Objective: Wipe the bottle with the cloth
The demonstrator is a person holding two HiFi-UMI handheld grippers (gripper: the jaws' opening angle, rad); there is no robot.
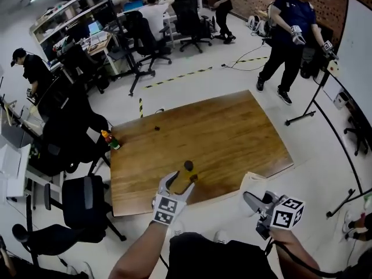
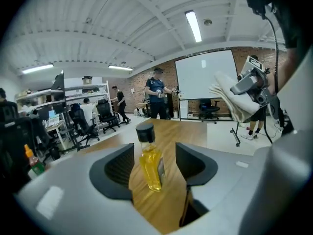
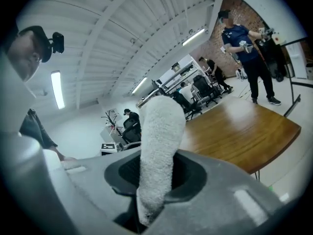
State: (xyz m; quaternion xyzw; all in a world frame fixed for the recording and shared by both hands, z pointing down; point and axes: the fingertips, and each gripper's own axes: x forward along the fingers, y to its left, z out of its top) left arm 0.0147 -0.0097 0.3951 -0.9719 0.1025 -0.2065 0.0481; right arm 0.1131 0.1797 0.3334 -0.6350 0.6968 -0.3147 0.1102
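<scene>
A small bottle (image 1: 189, 166) of yellow liquid with a black cap stands upright near the front edge of the wooden table (image 1: 232, 132). My left gripper (image 1: 179, 182) is level with it. In the left gripper view the bottle (image 2: 149, 160) stands between the open jaws of the left gripper (image 2: 155, 163), with a gap on each side. My right gripper (image 1: 251, 200) hangs off the table's front right corner, shut on a white terry cloth (image 1: 254, 182). In the right gripper view the cloth (image 3: 159, 141) sticks up out of the right gripper (image 3: 156, 176).
A red and green sauce bottle (image 1: 109, 138) stands at the table's left corner, and a small dark object (image 1: 156, 128) lies further back. Office chairs (image 1: 87, 199) crowd the left side. A person (image 1: 289, 28) with grippers stands beyond the table by a whiteboard (image 1: 357, 51).
</scene>
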